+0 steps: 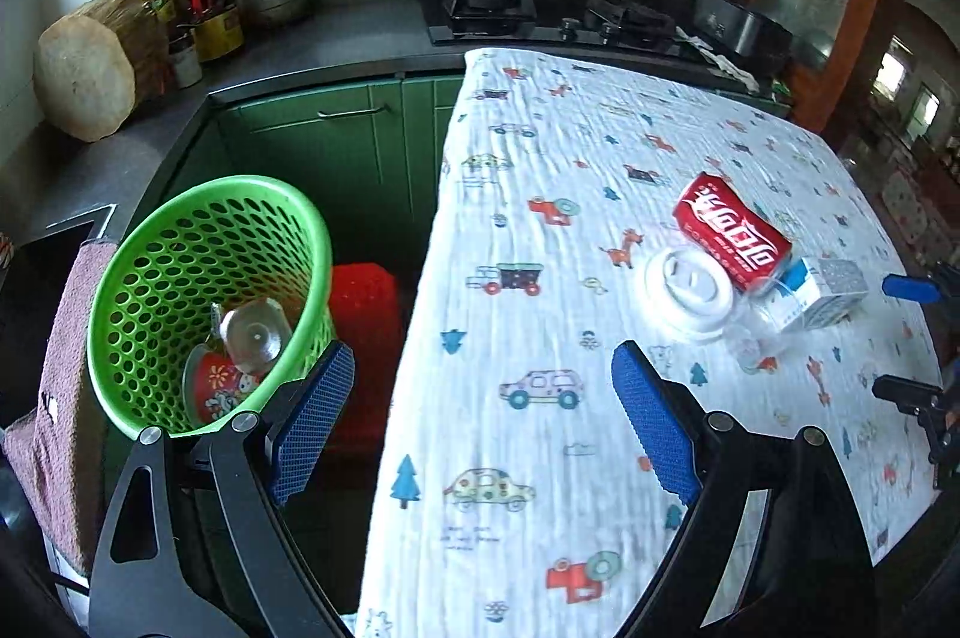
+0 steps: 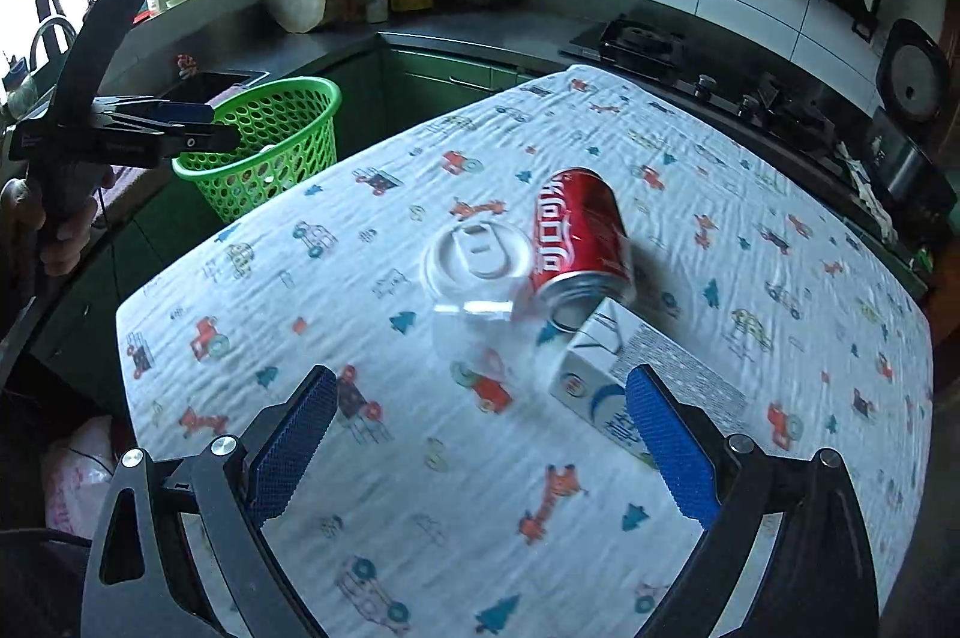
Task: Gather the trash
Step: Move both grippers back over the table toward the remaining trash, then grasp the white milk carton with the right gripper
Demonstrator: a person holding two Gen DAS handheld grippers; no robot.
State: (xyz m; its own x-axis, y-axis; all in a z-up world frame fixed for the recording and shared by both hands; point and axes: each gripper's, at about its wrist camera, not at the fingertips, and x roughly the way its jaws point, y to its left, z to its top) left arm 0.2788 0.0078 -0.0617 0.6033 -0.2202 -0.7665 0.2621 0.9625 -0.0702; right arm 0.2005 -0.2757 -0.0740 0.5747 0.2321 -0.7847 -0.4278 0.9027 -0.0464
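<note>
Red cola can (image 2: 581, 230) lies on its side on the worktop (image 2: 420, 518), which carries a white cloth printed with cars and trees. In the right wrist view the can's long axis runs from top centre toward lower centre, open top end facing the camera, base pointing away toward the stove (image 2: 648, 41). In the left wrist view the same can (image 1: 729, 230) sits right of centre, axis slanting upper left to lower right.

Clear plastic cup with white lid (image 2: 477, 257) lies tipped over just left of the can, touching it; lid faces up and away, clear body toward the camera. Small milk carton (image 2: 624, 374) lies flat just below the can's open end, long axis running toward lower right.

Right hand-held gripper (image 2: 483, 437): jaws spread wide, nothing between them. Carton's near end lies close beside its right finger; can and cup sit just beyond the fingertips, above centre.

Left hand-held gripper (image 1: 483, 428): jaws wide apart, empty, straddling the worktop's left edge. Trash cluster lies to its upper right, apart.

Green perforated basket (image 1: 210, 302) stands off the worktop at left of frame, already holding a clear cup and a red printed item.
</note>
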